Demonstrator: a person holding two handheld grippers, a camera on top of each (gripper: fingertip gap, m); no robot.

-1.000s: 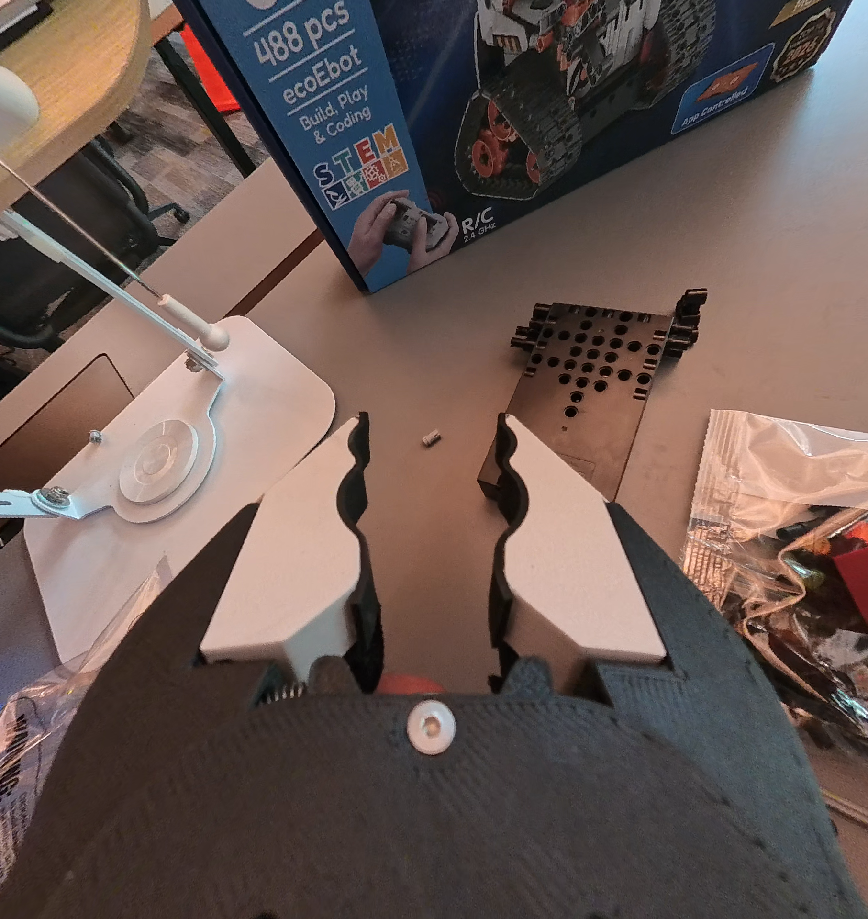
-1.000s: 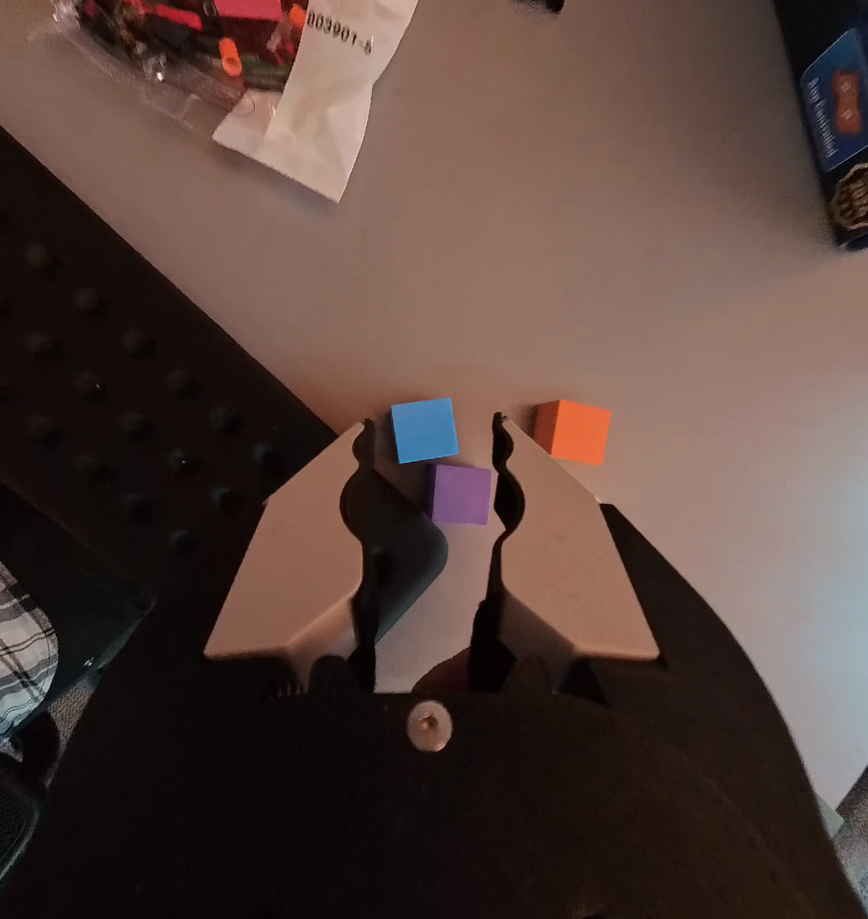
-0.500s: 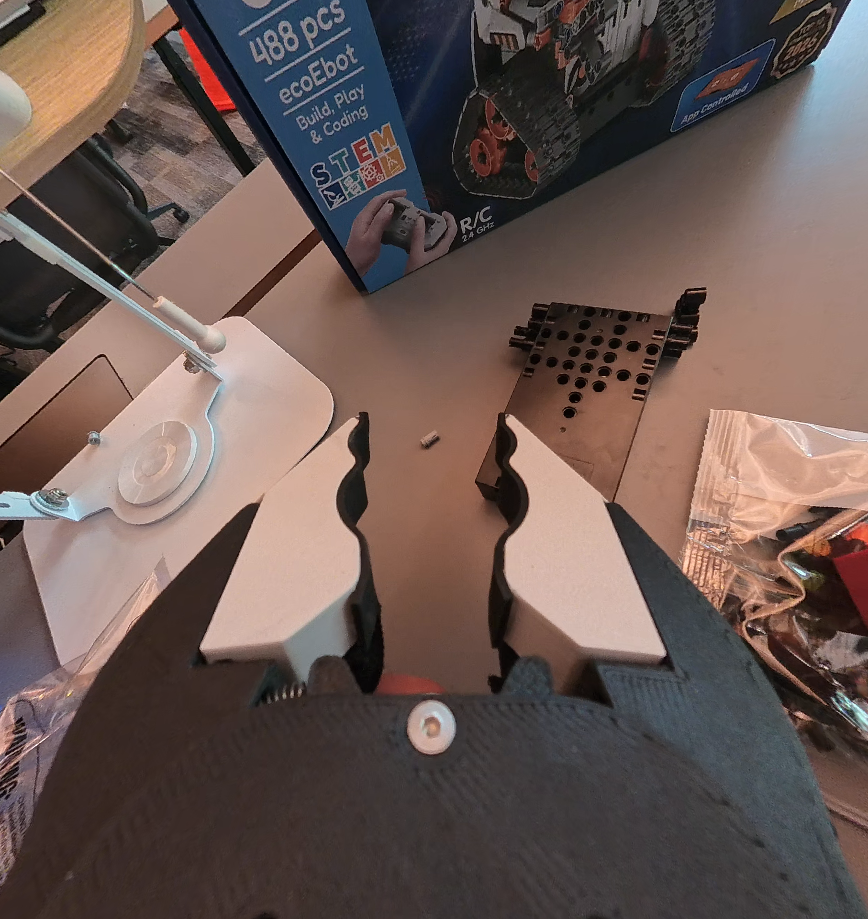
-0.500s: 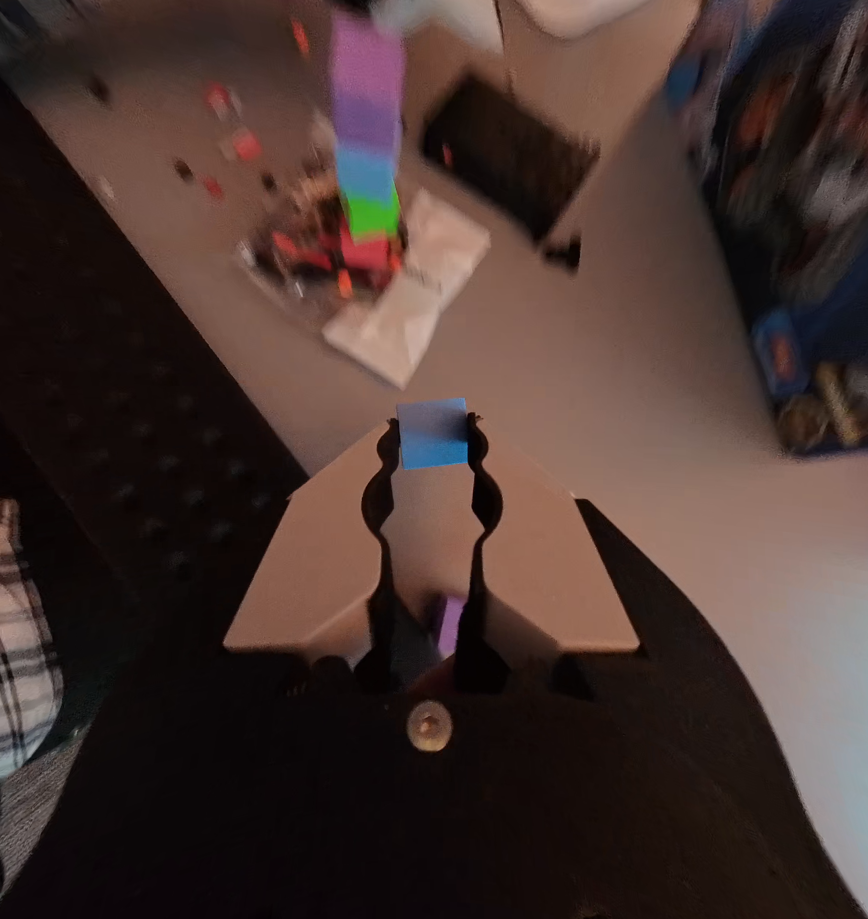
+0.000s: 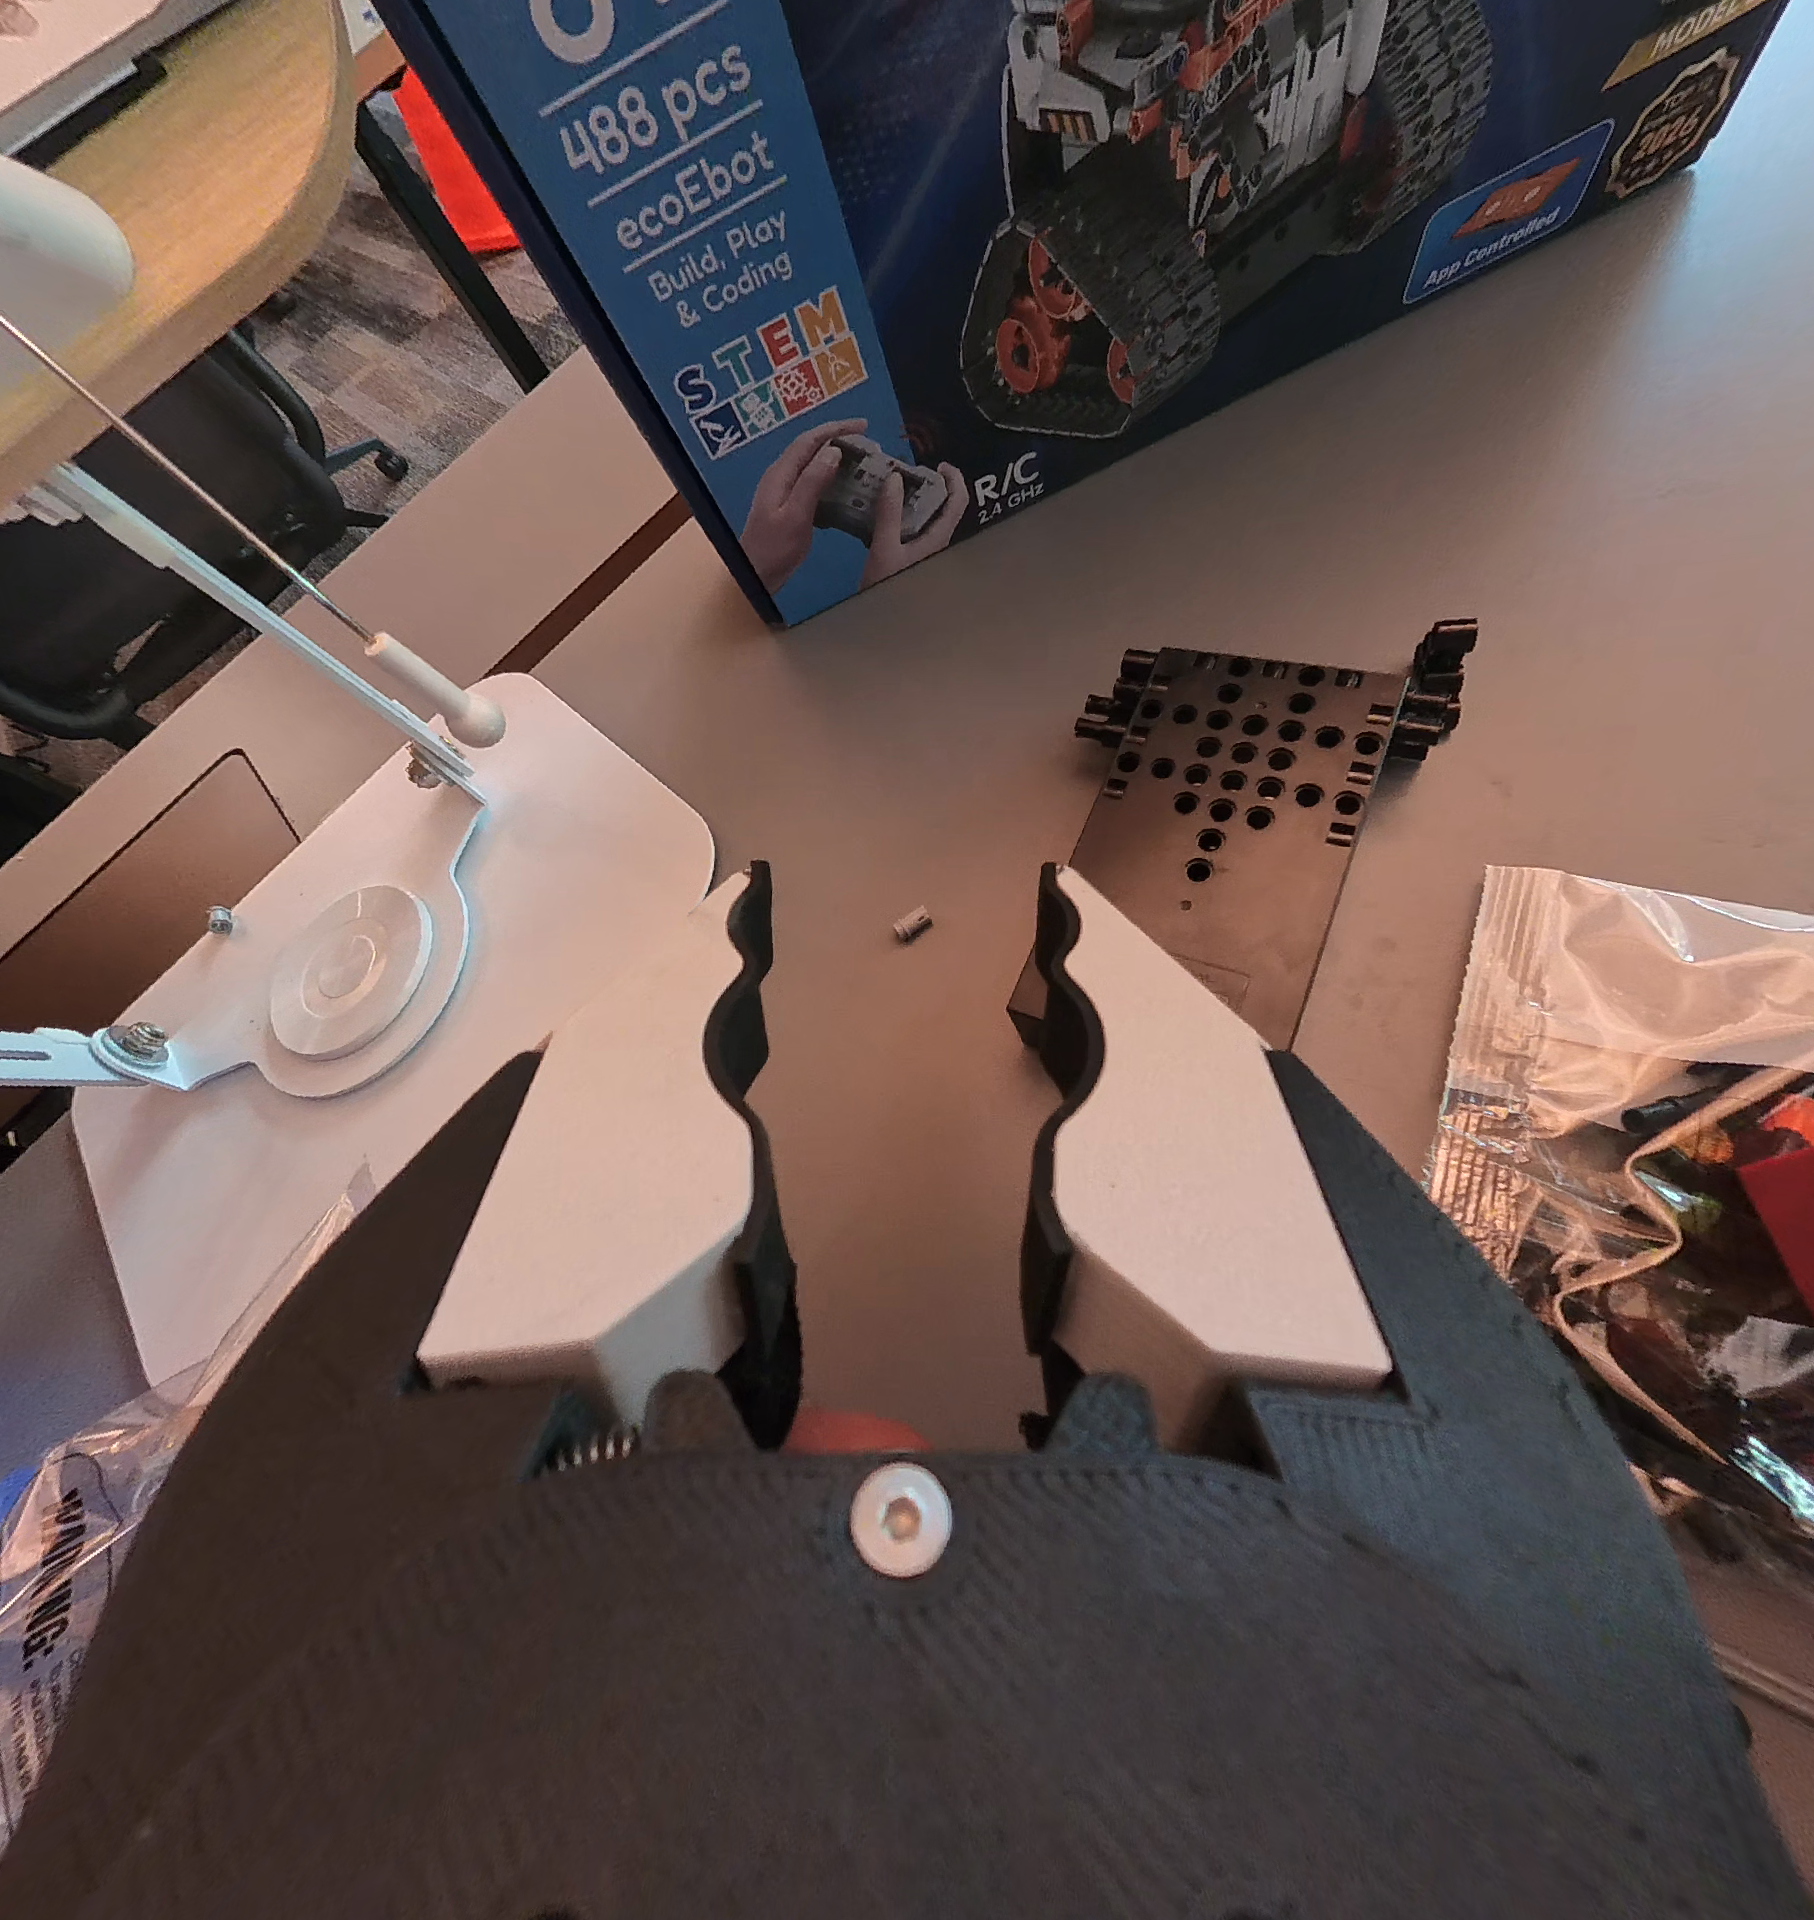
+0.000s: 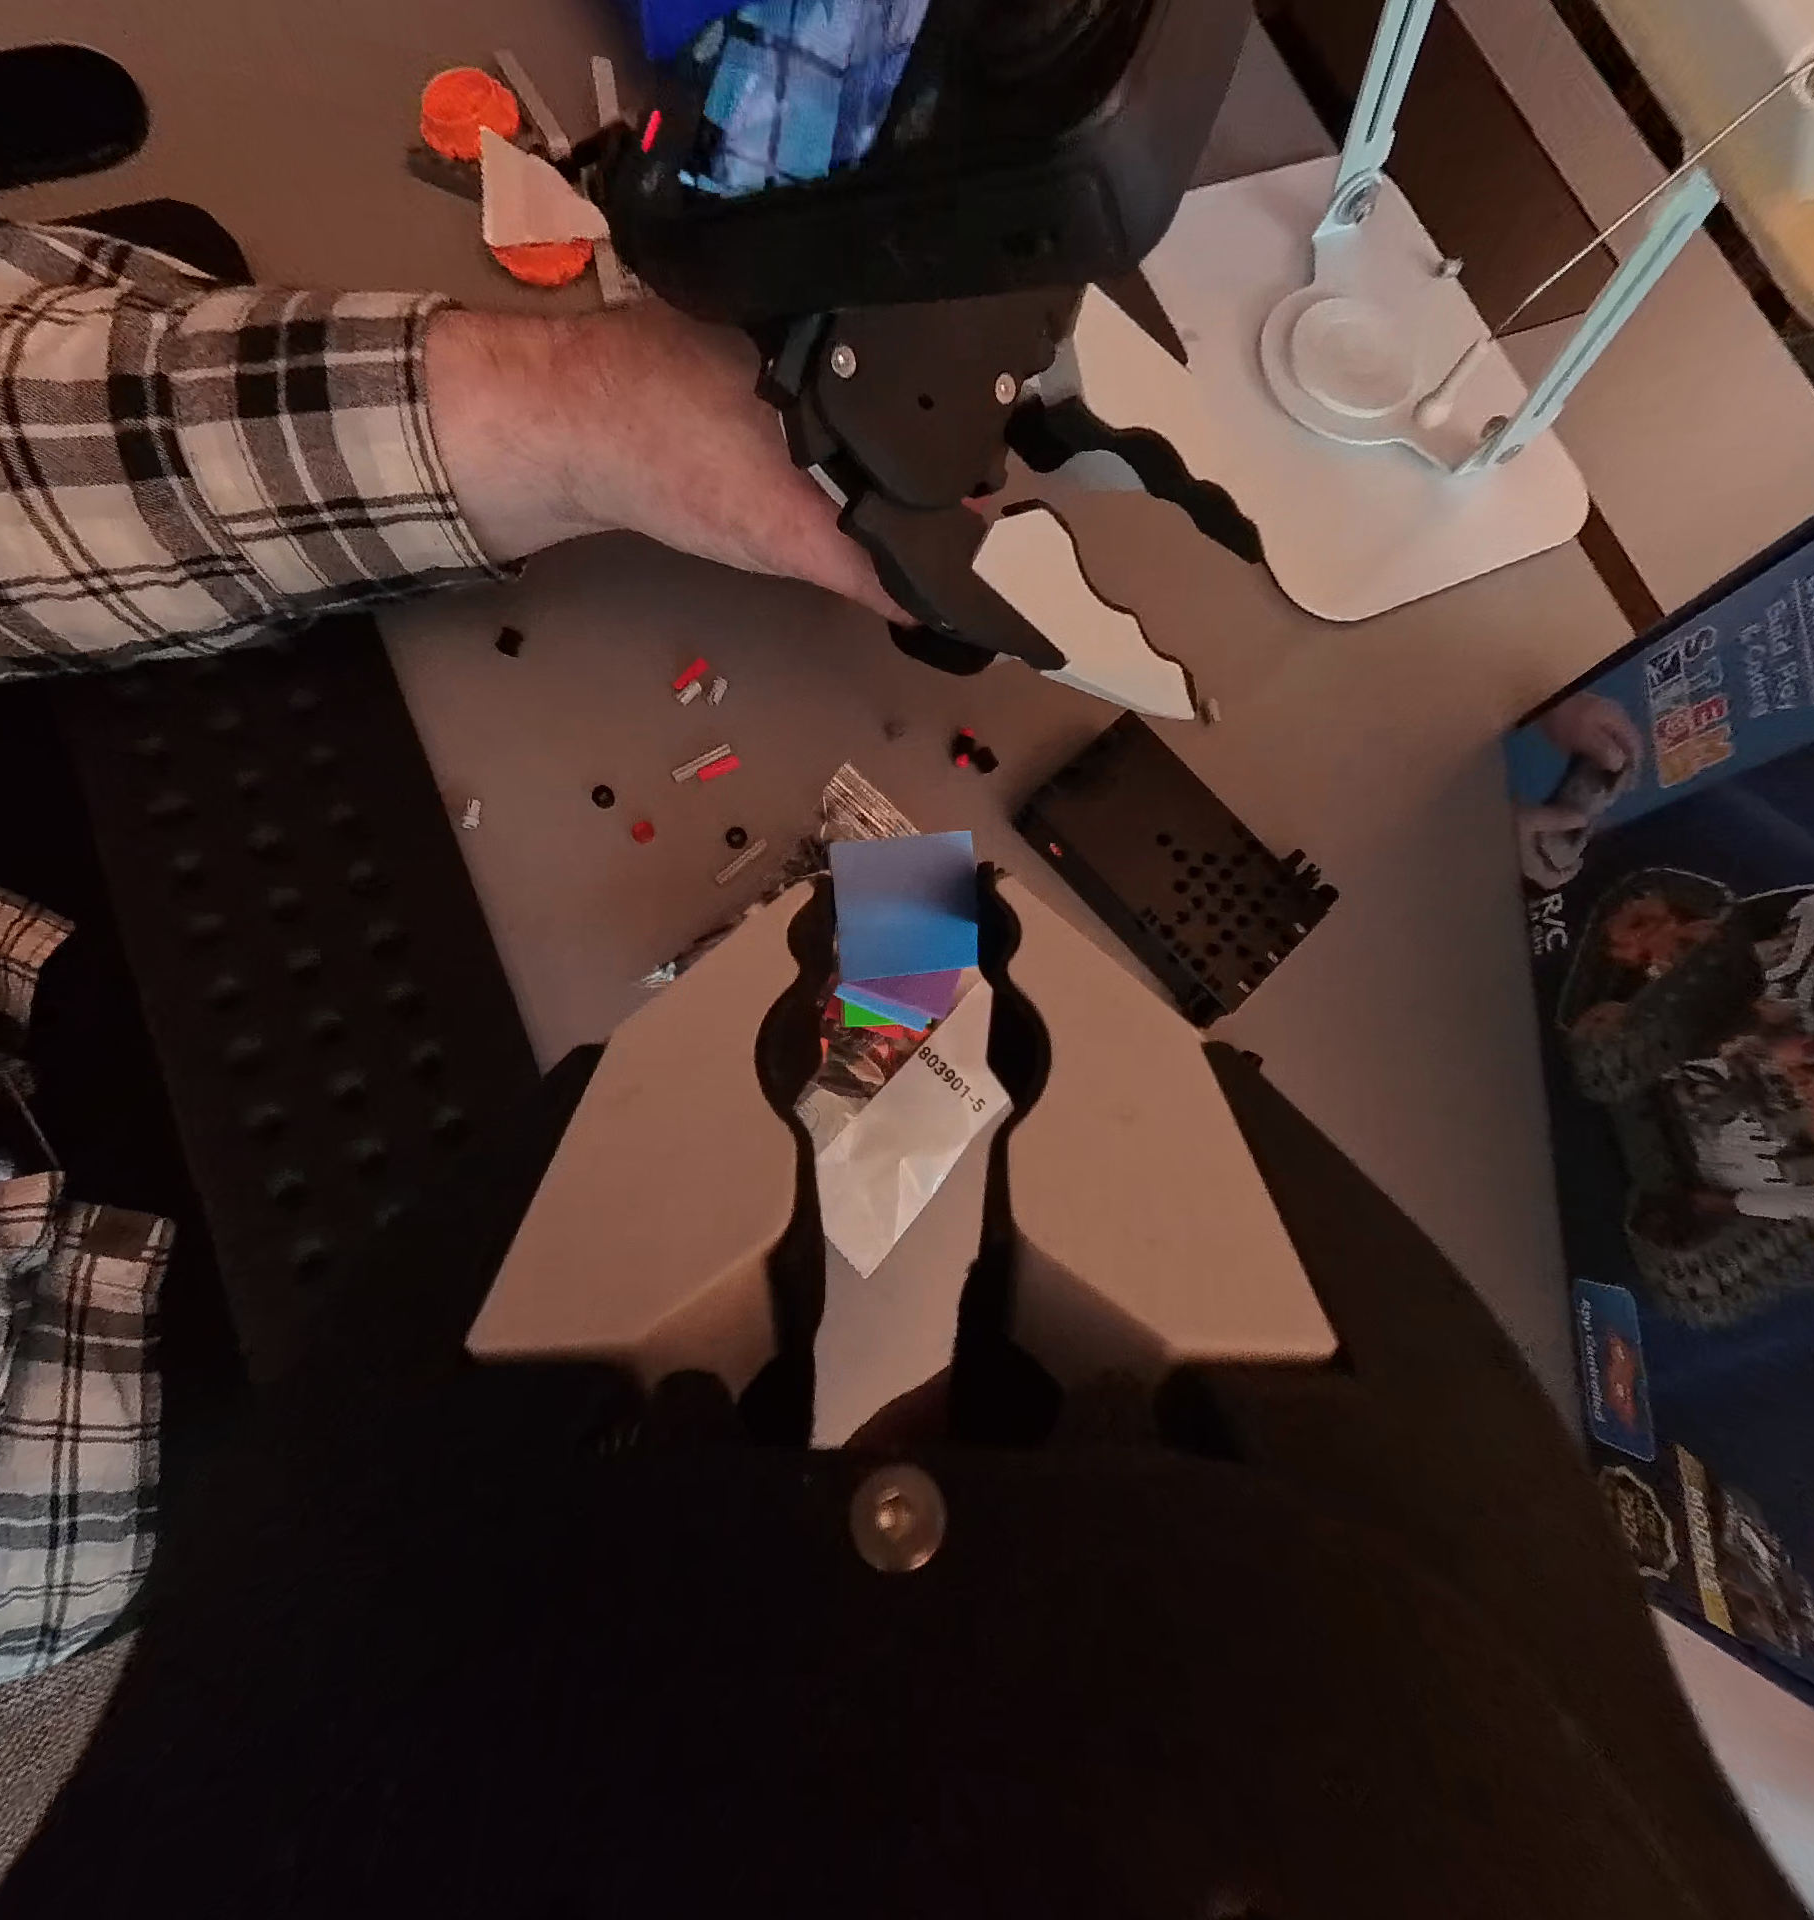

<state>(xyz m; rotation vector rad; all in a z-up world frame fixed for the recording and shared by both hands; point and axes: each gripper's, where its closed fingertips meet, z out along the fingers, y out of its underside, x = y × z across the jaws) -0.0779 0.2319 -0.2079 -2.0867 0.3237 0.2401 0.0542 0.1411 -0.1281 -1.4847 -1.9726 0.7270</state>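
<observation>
The right gripper has lifted off the table, jaws clamped on the blue cube, now above the stack; the left gripper stays gaping, empty, a small peg at its 12 o'clock.

Left gripper: jaws spread wide, nothing between fingers, low over table. Person's hand grips its handle, plaid sleeve at wrist. Right gripper: raised, pointing down, fingertips clamped on blue cube.
</observation>
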